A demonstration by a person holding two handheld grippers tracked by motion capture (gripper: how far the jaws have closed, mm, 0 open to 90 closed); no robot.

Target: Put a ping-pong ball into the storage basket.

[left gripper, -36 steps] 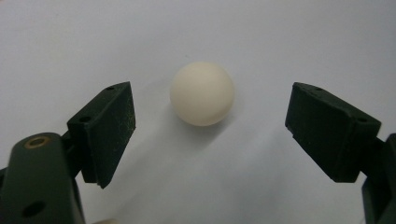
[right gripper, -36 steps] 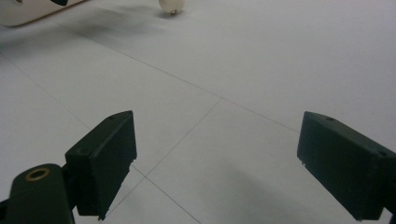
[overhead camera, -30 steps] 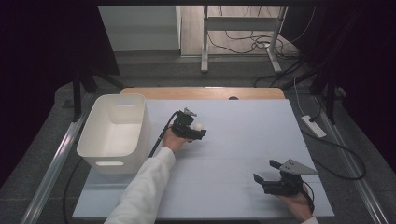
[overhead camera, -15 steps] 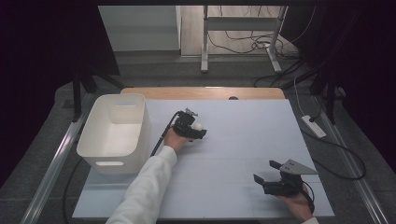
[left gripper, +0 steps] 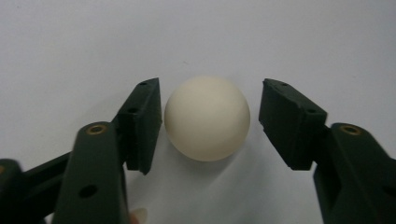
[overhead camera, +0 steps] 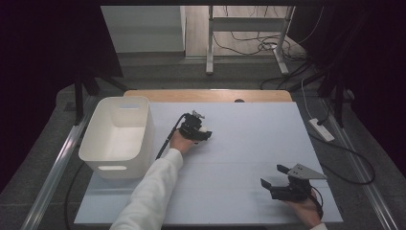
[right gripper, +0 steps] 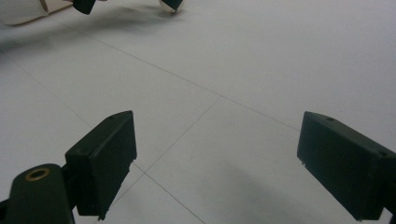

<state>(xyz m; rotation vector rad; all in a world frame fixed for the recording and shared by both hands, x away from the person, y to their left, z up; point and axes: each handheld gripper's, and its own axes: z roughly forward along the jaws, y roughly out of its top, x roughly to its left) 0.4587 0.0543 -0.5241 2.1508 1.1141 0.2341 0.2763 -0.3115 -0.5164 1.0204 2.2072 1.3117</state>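
A cream-white ball point(left gripper: 207, 118) rests on the pale table sheet point(overhead camera: 239, 143). My left gripper point(left gripper: 208, 123) straddles it, and its jaws have just been closing. The left pad point(left gripper: 142, 121) is almost on the ball, while a narrow gap remains at the right pad point(left gripper: 289, 121). In the high view the left gripper point(overhead camera: 203, 133) sits near the table's middle, just right of the bin. My right gripper point(overhead camera: 273, 176) rests at the near right, its jaws wide apart over bare sheet point(right gripper: 215, 163). Its view catches the ball point(right gripper: 170, 3) far off at the top edge.
A white plastic bin point(overhead camera: 115, 163) stands at the table's left edge, its inside bare as far as I see. A wooden strip point(overhead camera: 210, 95) borders the far edge. Cables and a power strip point(overhead camera: 321, 129) lie on the floor to the right.
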